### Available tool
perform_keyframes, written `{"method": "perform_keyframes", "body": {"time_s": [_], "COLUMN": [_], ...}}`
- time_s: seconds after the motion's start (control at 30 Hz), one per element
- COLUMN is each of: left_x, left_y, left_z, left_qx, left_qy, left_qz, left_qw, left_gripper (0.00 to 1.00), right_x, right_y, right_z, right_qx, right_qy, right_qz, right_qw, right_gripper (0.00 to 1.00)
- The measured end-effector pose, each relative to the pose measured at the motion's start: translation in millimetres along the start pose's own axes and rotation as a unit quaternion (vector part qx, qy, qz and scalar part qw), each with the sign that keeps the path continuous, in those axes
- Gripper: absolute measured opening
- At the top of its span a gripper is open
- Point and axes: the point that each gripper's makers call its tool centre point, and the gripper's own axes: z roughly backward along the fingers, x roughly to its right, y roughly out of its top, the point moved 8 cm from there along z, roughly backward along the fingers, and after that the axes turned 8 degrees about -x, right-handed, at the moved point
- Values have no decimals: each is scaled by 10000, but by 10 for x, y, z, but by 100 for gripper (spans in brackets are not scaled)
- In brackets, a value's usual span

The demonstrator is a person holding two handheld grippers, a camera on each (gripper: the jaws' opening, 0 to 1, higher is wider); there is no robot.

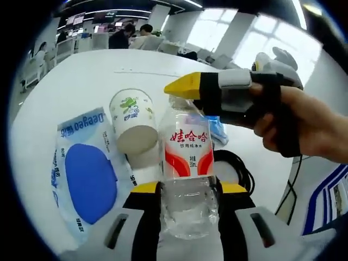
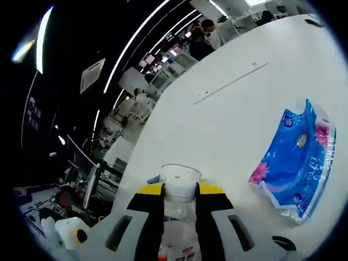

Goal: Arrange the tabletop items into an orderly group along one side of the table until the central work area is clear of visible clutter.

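Note:
A clear water bottle with a red and white label stands upright on the white table. My left gripper is shut on its lower body, one yellow-tipped jaw on each side. My right gripper, held by a hand, comes in from the right at the bottle's top. In the right gripper view, the right gripper is shut on the bottle's white cap. A paper cup lies on its side just left of the bottle. A blue and white wipes pack lies flat further left.
A blue flowered tissue pack lies on the table to the right; a blue bit shows behind the bottle. A black cable coils by the table's right edge. People sit at desks far behind. The far tabletop is bare.

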Motion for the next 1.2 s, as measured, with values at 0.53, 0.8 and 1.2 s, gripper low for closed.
{"method": "perform_keyframes", "body": {"time_s": [0.53,0.8,1.2], "left_x": [100,106,-116], "left_y": [7,78,631], "left_z": [253,389,619], "left_qx": [468,694,1180], "left_qy": [103,180,463], "left_qz": [-530,-811,-1091], "left_qw": [9974,9941,9859], "left_gripper": [34,34,35], "right_x": [-634,-814,-1220], "right_y": [-36,-5,459], "right_z": [384,495,387], "right_qx": [317,461,746], "right_qy": [670,792,1154], "right_qz": [2033,2284,3008], "right_qw": [9763,9692,9437], "right_gripper": [16,16,16]}}
